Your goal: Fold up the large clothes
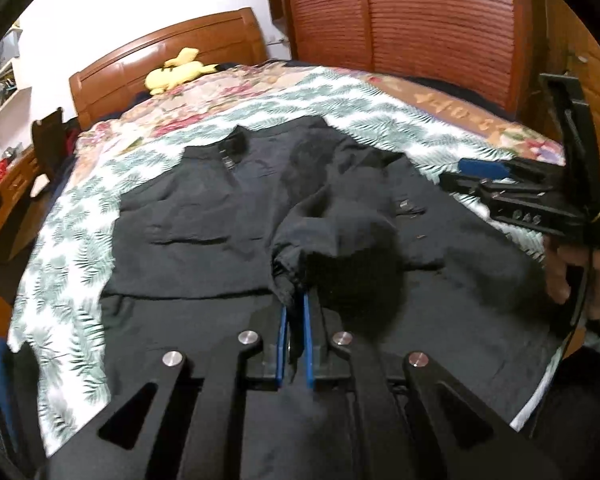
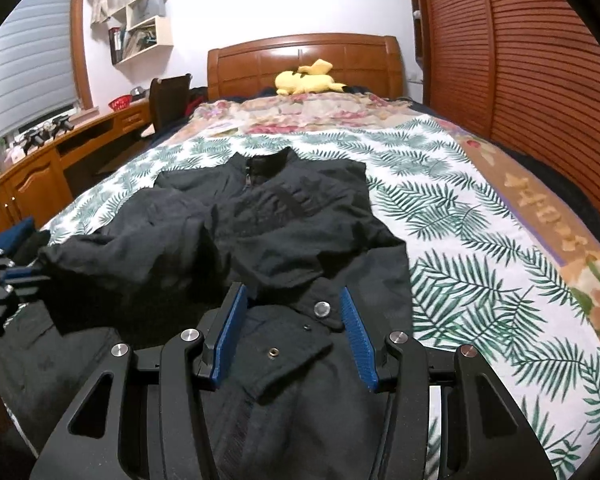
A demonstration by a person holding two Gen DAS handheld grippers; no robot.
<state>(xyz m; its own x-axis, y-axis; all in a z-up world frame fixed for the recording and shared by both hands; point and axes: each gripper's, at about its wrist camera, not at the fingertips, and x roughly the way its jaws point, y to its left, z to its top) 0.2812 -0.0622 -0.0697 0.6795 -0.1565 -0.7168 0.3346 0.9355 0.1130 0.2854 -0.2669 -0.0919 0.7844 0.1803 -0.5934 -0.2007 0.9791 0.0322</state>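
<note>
You see a matt black cloth jacket point(image 2: 284, 232), a glossy wooden headboard point(image 2: 304, 60), and ribbed blue pads point(image 2: 358, 336).

White walls, wooden headboard point(image 2: 304, 60), louvred wardrobe point(image 2: 520, 60), perhaps a blinded window point(image 2: 28, 60).

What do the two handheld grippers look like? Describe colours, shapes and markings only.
Both are black. The left gripper has flat blue pads on its jaws, slotted angular link arms and round silver pivot bolts. The right gripper is built the same, with ribbed blue pads. Seen from the left, its body carries small pale markings, too blurred to read.
</note>
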